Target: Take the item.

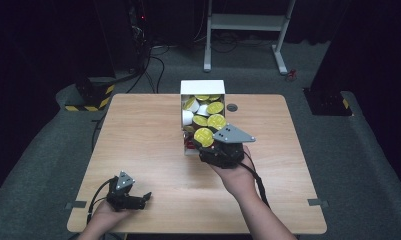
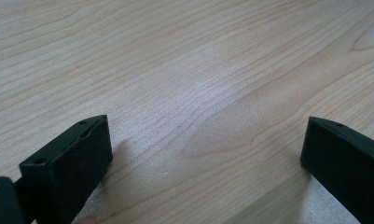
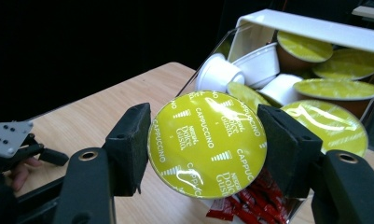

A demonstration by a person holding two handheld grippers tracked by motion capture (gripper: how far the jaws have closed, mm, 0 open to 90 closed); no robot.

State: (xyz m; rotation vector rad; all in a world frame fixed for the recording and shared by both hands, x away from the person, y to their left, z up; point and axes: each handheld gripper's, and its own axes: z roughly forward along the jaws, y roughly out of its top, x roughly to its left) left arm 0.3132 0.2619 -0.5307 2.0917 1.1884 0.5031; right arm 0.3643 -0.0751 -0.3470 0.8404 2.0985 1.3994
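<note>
Right gripper was clamped on a capsule, jaws pressed against its two sides, yellow-green foil lid facing the camera with "Cappuccino" and "Dolce Gusto" printed round it. Was holding it up just above the near end of the box, not resting on anything visible. From the high view, same capsule sat at the front of the right gripper, right over the box's near edge, about mid-table.

Box was white, open on top, lying lengthwise away from the person, stuffed with more capsules, some lid-up showing yellow, some tipped over showing white cups. Also had some red sachets poking out at the near end, under the held capsule.

Left gripper was parked way off at the near left corner of the table, well apart from the box. Jaws spread wide in its own view, nothing between them but bare wood. Looked low to the tabletop, couldn't tell if actually touching it. Showed up small at the far left of the right gripper view too, grey plate on top.

Small dark round thing sat on the table just right of the box, couldn't tell what.
</note>
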